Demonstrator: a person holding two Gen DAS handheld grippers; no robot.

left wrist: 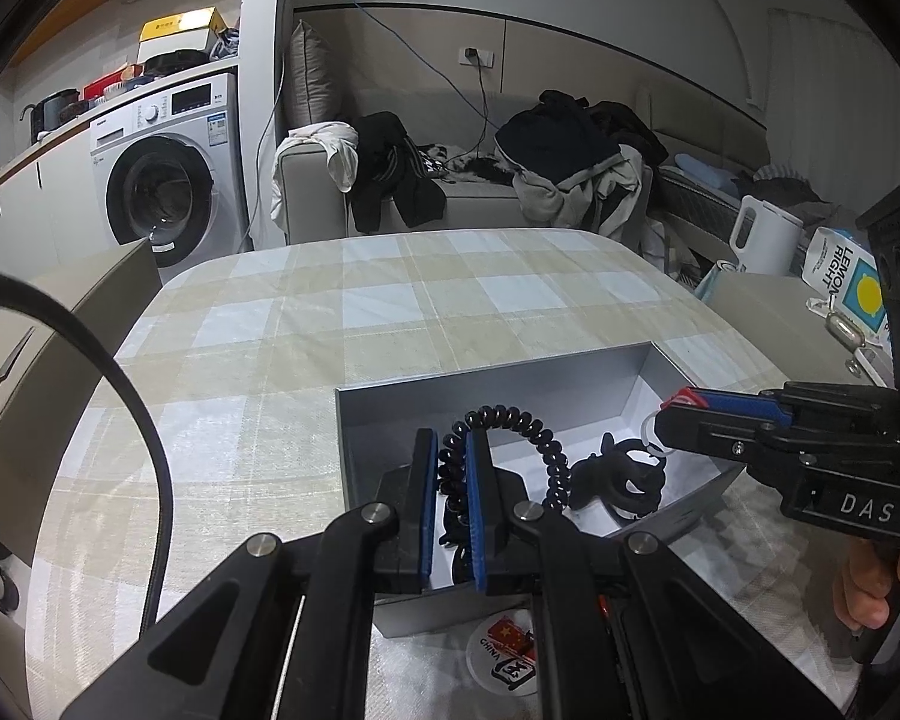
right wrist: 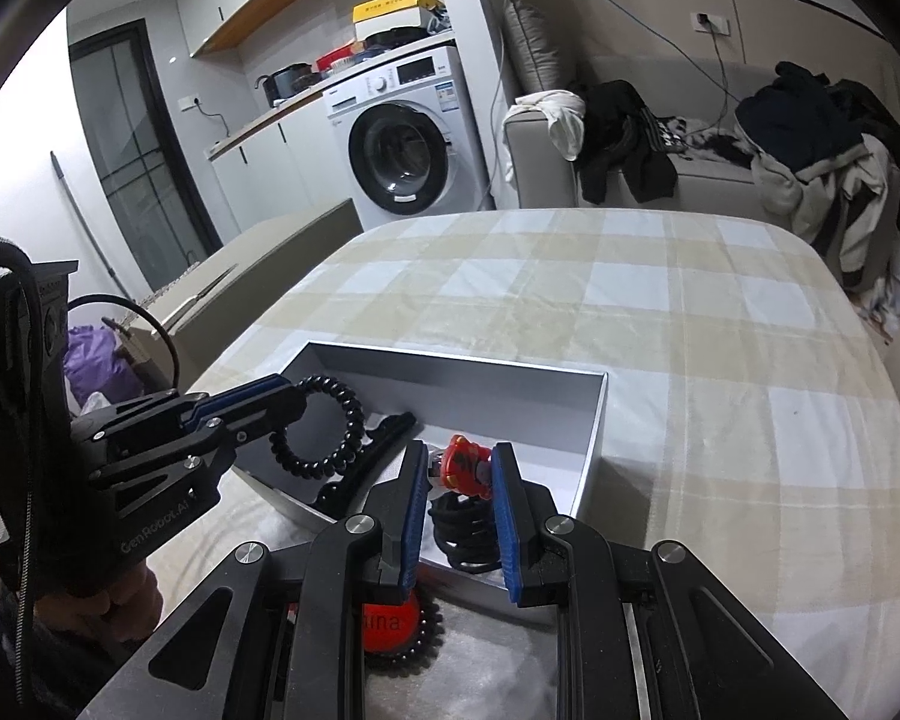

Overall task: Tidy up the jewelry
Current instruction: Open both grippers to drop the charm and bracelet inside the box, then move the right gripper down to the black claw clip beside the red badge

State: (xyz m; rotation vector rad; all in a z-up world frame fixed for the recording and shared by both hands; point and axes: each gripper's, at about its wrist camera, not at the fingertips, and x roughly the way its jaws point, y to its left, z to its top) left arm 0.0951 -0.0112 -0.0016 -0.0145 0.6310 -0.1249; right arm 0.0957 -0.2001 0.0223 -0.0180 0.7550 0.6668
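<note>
An open grey box point(left wrist: 492, 384) point(right wrist: 594, 438) sits on the checked tablecloth. My left gripper point(left wrist: 452, 450) point(right wrist: 297, 387) is shut on a black spiral coil band point(left wrist: 540, 432) point(right wrist: 342, 420) and holds it over the box's left side. My right gripper point(right wrist: 457, 462) point(left wrist: 669, 411) is shut on a small red charm point(right wrist: 465, 465) point(left wrist: 684, 397) with a clear ring, over the box's right side. A black hair claw clip point(left wrist: 621, 477) point(right wrist: 372, 456) and other black pieces lie inside the box.
A round clear badge with a red flag point(left wrist: 507, 651) lies on the cloth in front of the box; a red disc point(right wrist: 390, 624) shows under my right gripper. Beyond the table stand a sofa with clothes point(left wrist: 510, 180) and a washing machine point(left wrist: 162, 180). A white kettle point(left wrist: 762, 234) stands at right.
</note>
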